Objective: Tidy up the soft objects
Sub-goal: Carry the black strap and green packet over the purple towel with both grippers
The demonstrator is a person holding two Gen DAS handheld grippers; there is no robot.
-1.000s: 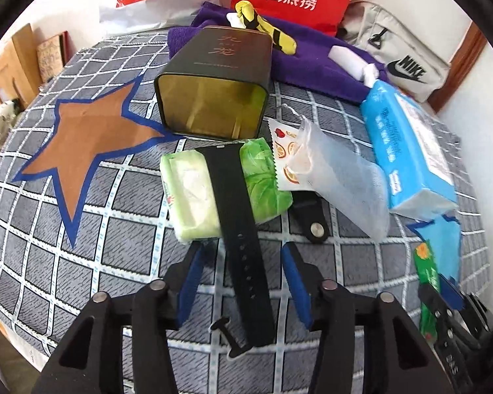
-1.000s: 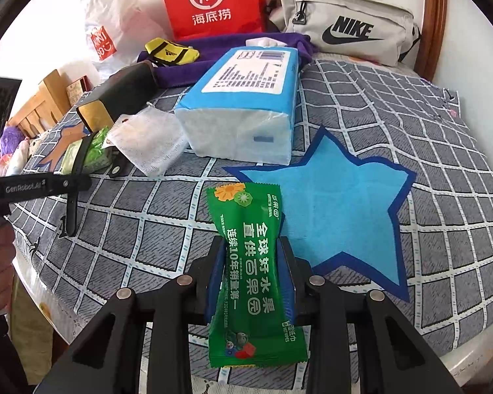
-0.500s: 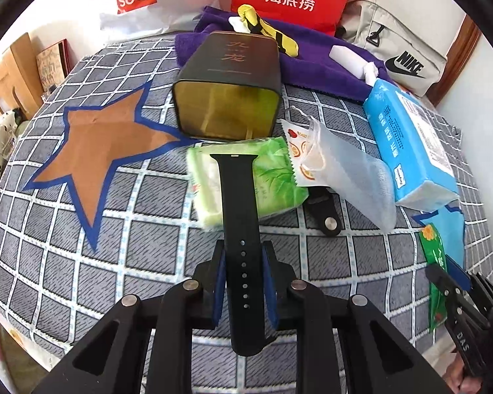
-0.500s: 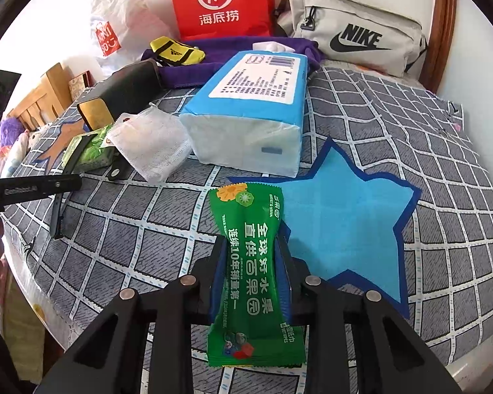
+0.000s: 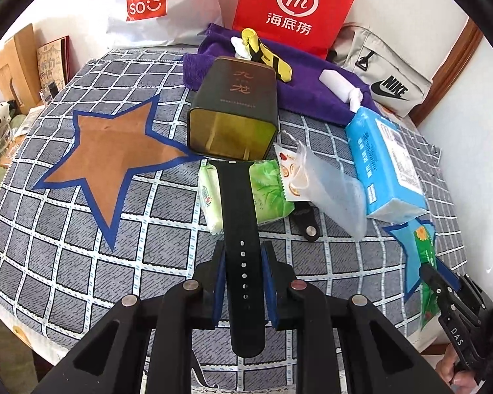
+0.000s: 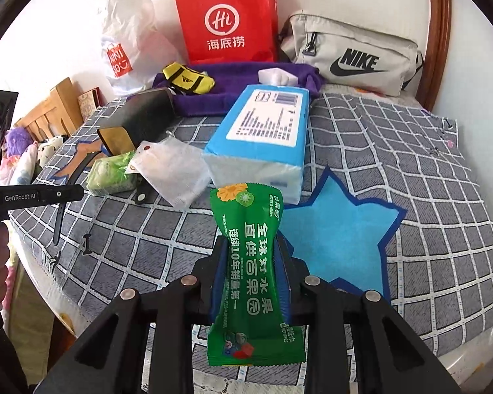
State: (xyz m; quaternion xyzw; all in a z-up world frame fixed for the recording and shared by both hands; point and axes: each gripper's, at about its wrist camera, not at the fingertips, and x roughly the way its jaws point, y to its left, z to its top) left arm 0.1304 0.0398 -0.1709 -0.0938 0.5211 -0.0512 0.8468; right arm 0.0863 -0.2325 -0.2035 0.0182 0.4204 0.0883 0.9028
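My left gripper is shut on a black watch strap and holds it lifted over a green wipes pack. My right gripper is shut on a green snack packet, held above the near edge of a blue star patch. The right gripper and its packet also show at the right edge of the left wrist view. A brown star patch lies to the left. The strap shows in the right wrist view at the left.
A dark tin box lies on its side behind the wipes. A clear mesh pouch, a blue tissue pack, a purple towel, a yellow item, shopping bags and a Nike bag crowd the back and right.
My left gripper closed on the black strap and raised it off the cloth. My right gripper lifted the green packet slightly and shifted left, toward the tissue pack.
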